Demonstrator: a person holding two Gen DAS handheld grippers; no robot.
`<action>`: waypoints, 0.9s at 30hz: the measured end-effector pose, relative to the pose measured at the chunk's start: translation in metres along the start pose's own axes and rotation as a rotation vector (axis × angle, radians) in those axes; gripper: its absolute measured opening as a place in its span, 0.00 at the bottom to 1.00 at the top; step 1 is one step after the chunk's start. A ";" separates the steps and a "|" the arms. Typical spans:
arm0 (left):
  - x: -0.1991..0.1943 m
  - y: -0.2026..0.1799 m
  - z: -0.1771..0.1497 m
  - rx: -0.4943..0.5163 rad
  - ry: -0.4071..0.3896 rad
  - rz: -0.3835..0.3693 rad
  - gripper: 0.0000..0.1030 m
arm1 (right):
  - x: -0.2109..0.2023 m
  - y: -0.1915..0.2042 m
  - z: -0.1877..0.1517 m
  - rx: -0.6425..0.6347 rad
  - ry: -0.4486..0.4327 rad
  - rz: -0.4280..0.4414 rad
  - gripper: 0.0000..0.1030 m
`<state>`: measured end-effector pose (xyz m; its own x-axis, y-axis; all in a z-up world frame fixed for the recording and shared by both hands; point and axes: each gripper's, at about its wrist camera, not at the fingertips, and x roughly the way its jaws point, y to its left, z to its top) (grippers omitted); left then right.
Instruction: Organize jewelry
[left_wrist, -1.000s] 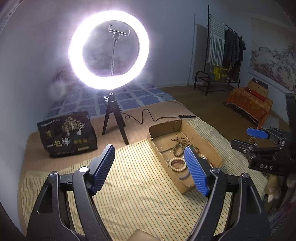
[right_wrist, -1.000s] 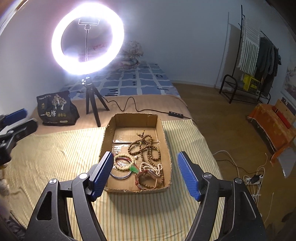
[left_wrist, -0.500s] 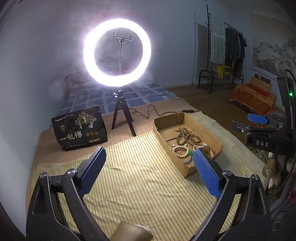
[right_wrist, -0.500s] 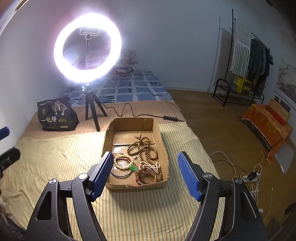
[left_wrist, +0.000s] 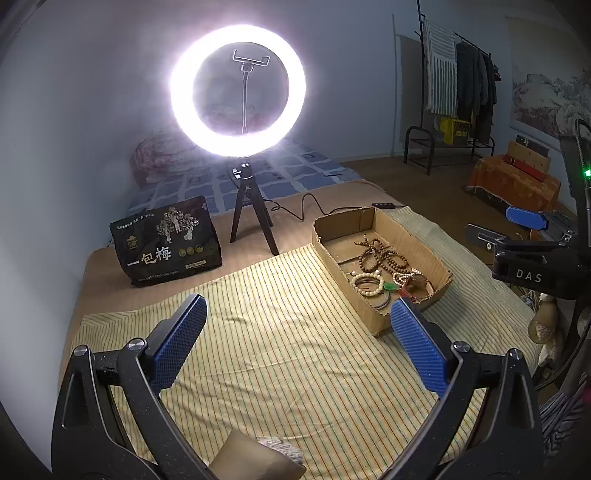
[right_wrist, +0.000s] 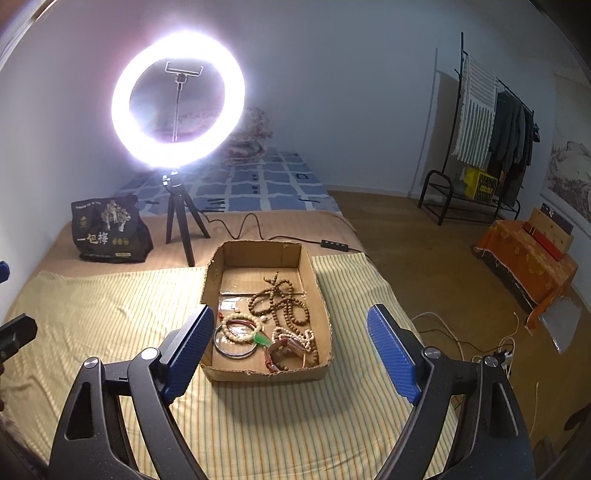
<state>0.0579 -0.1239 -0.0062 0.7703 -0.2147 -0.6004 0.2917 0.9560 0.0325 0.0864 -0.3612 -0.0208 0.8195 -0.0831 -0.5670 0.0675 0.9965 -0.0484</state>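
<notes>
A shallow cardboard box (right_wrist: 314, 273) sits on the striped yellow cloth (right_wrist: 110, 314) and also shows in the left wrist view (left_wrist: 332, 251). It holds brown bead strands (right_wrist: 284, 299), a pale bead bracelet (right_wrist: 240, 326), a metal bangle (right_wrist: 231, 349), a green pendant (right_wrist: 262, 339) and a reddish bracelet (right_wrist: 280, 356). My right gripper (right_wrist: 291, 347) is open and empty, above the cloth just in front of the box. My left gripper (left_wrist: 295, 339) is open and empty, above the cloth to the left of the box. The right gripper also shows in the left wrist view (left_wrist: 517, 236).
A lit ring light (right_wrist: 177, 99) on a tripod (right_wrist: 177, 218) stands behind the box, its cable (right_wrist: 251, 225) running right. A black bag (right_wrist: 107, 230) sits at the back left. A clothes rack (right_wrist: 491, 122) and orange-covered furniture (right_wrist: 524, 254) stand on the floor to the right.
Both grippers have pulled back and up from the box, so it looks smaller and farther. The left view has swung so the box sits to its right. Both stay open.
</notes>
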 end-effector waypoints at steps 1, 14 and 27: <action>0.001 0.000 0.000 0.000 0.002 0.002 0.99 | 0.001 0.000 0.000 0.001 0.001 0.001 0.82; 0.005 -0.004 -0.002 0.010 0.016 0.000 0.99 | 0.002 -0.002 0.000 0.004 0.001 -0.004 0.82; 0.005 -0.003 -0.002 0.011 0.018 -0.002 0.99 | 0.004 0.000 -0.003 -0.010 0.012 -0.005 0.83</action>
<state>0.0600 -0.1274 -0.0114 0.7596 -0.2124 -0.6147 0.2990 0.9534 0.0400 0.0879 -0.3615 -0.0256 0.8122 -0.0884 -0.5766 0.0661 0.9960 -0.0596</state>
